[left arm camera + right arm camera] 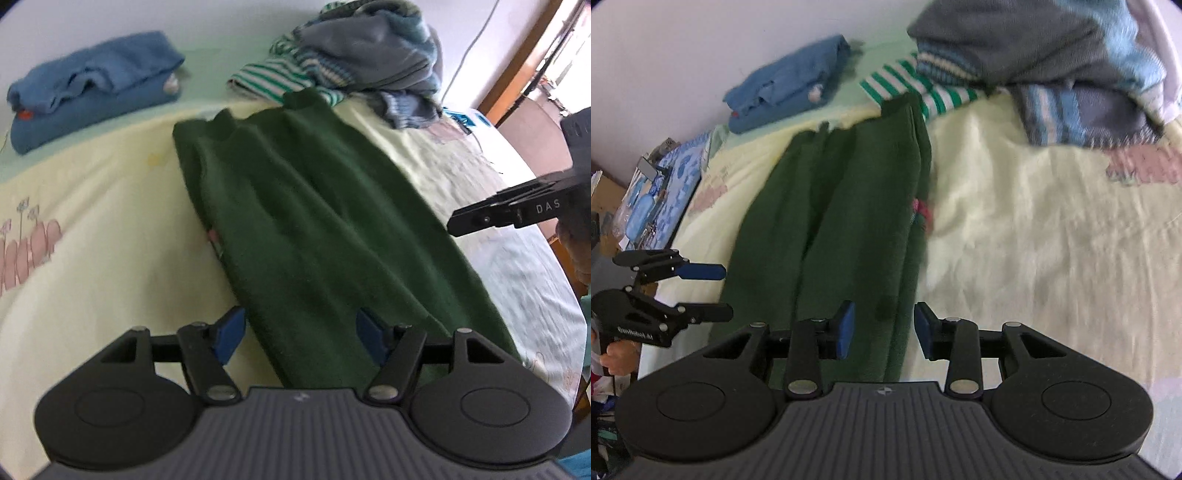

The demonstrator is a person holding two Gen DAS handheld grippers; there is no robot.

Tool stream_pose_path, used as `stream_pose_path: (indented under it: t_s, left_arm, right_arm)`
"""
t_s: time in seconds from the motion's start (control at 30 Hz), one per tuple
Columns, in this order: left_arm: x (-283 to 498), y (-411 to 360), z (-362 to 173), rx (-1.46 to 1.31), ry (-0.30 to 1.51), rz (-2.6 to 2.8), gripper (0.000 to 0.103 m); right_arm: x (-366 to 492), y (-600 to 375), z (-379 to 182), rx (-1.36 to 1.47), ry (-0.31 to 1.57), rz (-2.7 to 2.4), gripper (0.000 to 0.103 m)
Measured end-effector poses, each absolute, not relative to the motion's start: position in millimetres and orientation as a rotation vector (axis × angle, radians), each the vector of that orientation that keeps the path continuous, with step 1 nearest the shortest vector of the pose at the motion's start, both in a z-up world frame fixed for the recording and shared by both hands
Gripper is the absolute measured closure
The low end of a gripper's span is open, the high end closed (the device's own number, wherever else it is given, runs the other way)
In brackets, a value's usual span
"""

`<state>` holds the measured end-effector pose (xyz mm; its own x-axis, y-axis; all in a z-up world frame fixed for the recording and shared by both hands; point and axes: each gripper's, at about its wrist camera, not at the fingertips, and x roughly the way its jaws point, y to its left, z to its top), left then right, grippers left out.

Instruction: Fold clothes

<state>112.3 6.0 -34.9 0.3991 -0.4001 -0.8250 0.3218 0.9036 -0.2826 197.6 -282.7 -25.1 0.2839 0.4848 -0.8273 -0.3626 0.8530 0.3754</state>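
Observation:
A dark green garment [306,206] [831,206] lies on the bed, folded lengthwise into a long strip that runs away from me. My left gripper [301,332] hangs open over its near end, blue pads wide apart and nothing pinched between them. It also shows at the left of the right wrist view as the left gripper [724,292], held by a hand. My right gripper [885,325] is open above the strip's right edge, with cloth under the gap but no pad pressing on it. At the right of the left wrist view, the right gripper [458,221] shows side-on.
A pale yellow bedsheet [92,240] [1034,221] covers the bed. A folded blue garment [92,85] [790,88] lies at the far left by the wall. A heap of unfolded clothes [354,55] [1034,48], some striped, sits at the far right. Clutter [653,195] lines the bed's left side.

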Motion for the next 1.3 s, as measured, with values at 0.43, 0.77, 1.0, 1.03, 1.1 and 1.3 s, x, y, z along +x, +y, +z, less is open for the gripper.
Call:
stream_pose_path:
  t_s: [0.43,0.77,1.0,1.03,1.1,1.3]
  left_arm:
    - [59,1,-53,-0.183,1.14,-0.526,0.025]
    - [110,14,-58,-0.365,1.085,-0.487,0.023]
    - [144,16,-59,-0.414,1.053,-0.454,0.032]
    - [150,19,-61,-0.442,1.05,-0.461,0.031]
    - [162,29,-66,-0.529,1.053,-0.47,0.027]
    - [178,28,-65,-0.542,1.05,-0.466,0.029]
  right_arm:
    - [127,-321,-52,0.37,1.293,0.641,0.064]
    - [174,-314,-57,0.463,1.141,0.623,0.064]
    - [232,-305,-67,0.516,1.102,0.662,0.064]
    - [240,-304,-69,0.532,1.1,0.671,0.064]
    - [248,-300,-71,0.54,1.086,0.685,0.064]
    - [252,-304,-60,0.492,1.059,0.694,0.064]
